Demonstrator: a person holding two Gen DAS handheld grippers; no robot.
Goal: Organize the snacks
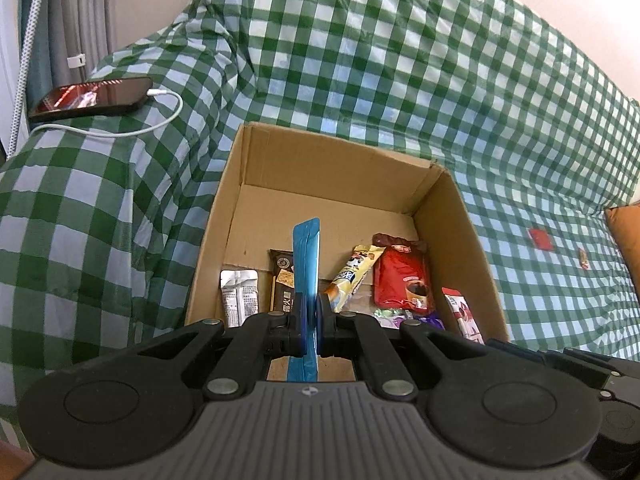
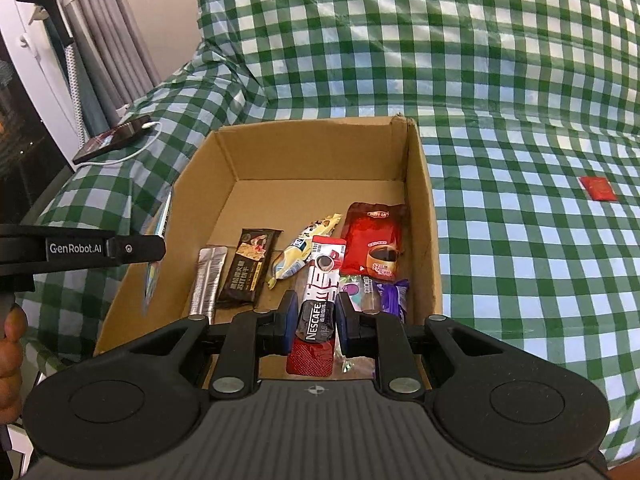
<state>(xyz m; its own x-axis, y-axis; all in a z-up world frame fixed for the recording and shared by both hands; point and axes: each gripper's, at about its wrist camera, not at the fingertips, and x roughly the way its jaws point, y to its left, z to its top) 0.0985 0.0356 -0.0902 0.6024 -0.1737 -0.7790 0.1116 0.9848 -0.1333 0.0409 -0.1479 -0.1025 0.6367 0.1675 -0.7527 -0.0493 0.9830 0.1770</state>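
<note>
An open cardboard box point(image 1: 448, 232) sits on a green checked cloth and also shows in the right wrist view point(image 2: 420, 200). My left gripper point(image 1: 311, 312) is shut on a thin blue packet point(image 1: 306, 264), held edge-on above the box's near side. My right gripper point(image 2: 316, 320) is shut on a red and white Nescafe stick point(image 2: 322, 296) over the box's near right part. Inside lie a silver packet point(image 2: 209, 280), a dark brown bar point(image 2: 248, 268), a yellow snack point(image 2: 298, 256), a red coffee pouch point(image 2: 374, 244) and purple sweets point(image 2: 392, 296).
A phone point(image 1: 92, 98) with a white charging cable lies on the cloth at the far left. A small red packet point(image 2: 598, 189) and another small wrapper point(image 1: 584, 259) lie on the cloth right of the box. An orange cushion point(image 1: 624, 232) is at the right edge.
</note>
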